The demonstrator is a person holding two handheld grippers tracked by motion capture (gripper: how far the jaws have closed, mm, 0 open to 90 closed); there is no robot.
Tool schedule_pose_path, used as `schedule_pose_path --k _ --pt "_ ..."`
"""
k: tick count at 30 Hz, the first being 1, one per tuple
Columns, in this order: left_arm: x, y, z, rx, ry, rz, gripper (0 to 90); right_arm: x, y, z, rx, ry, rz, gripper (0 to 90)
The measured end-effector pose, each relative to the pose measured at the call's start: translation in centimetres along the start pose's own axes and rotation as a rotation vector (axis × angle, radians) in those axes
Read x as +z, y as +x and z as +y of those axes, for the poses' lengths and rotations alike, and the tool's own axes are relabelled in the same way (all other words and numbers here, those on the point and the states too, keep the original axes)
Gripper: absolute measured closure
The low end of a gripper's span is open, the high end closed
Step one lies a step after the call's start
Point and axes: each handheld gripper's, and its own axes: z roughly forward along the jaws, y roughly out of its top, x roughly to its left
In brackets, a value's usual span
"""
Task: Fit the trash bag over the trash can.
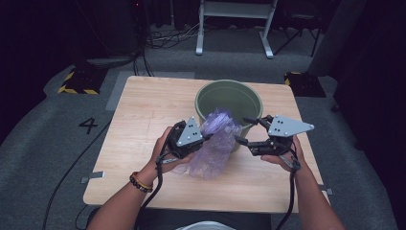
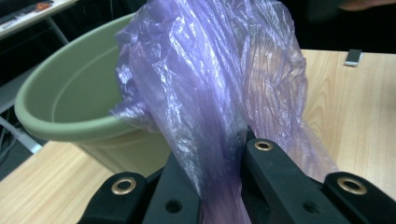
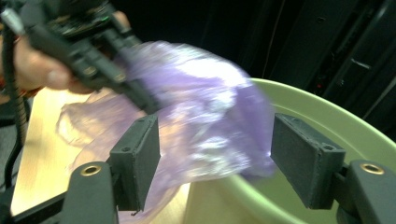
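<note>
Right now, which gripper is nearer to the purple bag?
Left. The left gripper is shut on the bag, pinching it beside the bucket. The right gripper is open, just to the bag's right, fingers apart and not pressing it.

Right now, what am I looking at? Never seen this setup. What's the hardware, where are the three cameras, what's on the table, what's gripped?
No robot: a person holds a handheld two-jaw gripper in each hand. The high view looks down from above the person's side; each of the other two cameras rides on one gripper and looks along its black jaws. On the wooden table stands a green bucket, with a crumpled purple plastic bag draped at its rim. The left gripper is shut on the bag. The right gripper is open, its pads apart and pressing on nothing, with the bag just beyond them.
</note>
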Motion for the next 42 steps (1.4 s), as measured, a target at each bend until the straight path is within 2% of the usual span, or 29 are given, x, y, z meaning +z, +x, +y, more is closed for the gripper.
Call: schedule_pose_path --k 3,6,7,10,14,16,17,20,22,24,26,28,32,35,37,39,42 --pt "0.3 0.0 0.3 0.001 -0.004 -0.003 88.1 0.6 1.1 -0.3 -0.052 0.013 0.007 31.3" --pt "0.5 0.0 0.5 -0.004 -0.009 -0.011 87.4 1.5 1.4 -0.5 -0.051 0.037 -0.018 34.2" --pt "0.6 0.1 0.6 -0.001 -0.012 -0.020 87.3 1.8 1.4 -0.5 -0.050 0.041 -0.023 38.2" --pt "0.6 0.1 0.7 0.010 -0.022 -0.031 86.2 2.6 1.3 -0.8 -0.062 0.071 -0.073 64.3" --pt "0.6 0.3 0.7 0.013 -0.025 -0.035 83.2 2.6 0.9 -0.9 -0.059 0.055 -0.084 83.1" --pt "0.5 0.4 0.7 0.008 -0.026 -0.035 79.7 2.5 0.7 -0.9 -0.048 0.038 -0.078 87.3" --pt "0.5 0.5 0.6 0.004 -0.033 -0.034 76.6 2.4 0.6 -0.8 -0.041 0.037 -0.088 88.3" --pt "0.2 0.7 0.6 -0.009 -0.035 -0.012 54.3 2.0 0.1 -0.7 -0.001 0.012 -0.116 89.6" --pt "-0.1 1.1 0.4 -0.036 -0.034 -0.004 45.1 1.8 -0.3 -0.7 0.024 0.001 -0.140 89.8" --pt "-0.5 1.5 0.1 -0.050 -0.023 -0.011 40.6 1.5 -0.8 -0.7 0.048 -0.003 -0.158 89.8" --pt "-0.8 1.9 -0.1 -0.059 -0.018 -0.001 40.4 1.3 -1.4 -0.6 0.071 -0.010 -0.168 89.8" --pt "-1.1 2.3 -0.4 -0.073 -0.015 -0.010 40.4 1.1 -2.0 -0.7 0.089 -0.013 -0.178 89.9" --pt "-1.4 3.0 -1.0 -0.091 -0.012 -0.014 42.0 1.3 -3.0 -0.8 0.115 0.005 -0.196 89.9" --pt "-1.7 3.4 -1.2 -0.123 -0.031 -0.036 37.0 1.3 -4.0 -1.1 0.154 0.010 -0.215 89.9" --pt "-2.0 3.7 -1.4 -0.131 -0.047 -0.089 33.4 1.3 -4.5 -1.3 0.180 0.006 -0.220 89.9" --pt "-2.2 3.5 -1.4 -0.109 -0.048 -0.126 31.3 1.4 -5.1 -1.3 0.193 0.020 -0.239 89.9" --pt "-2.5 3.0 -1.3 -0.076 -0.049 -0.142 33.3 1.8 -5.9 -1.4 0.219 0.043 -0.253 89.7"
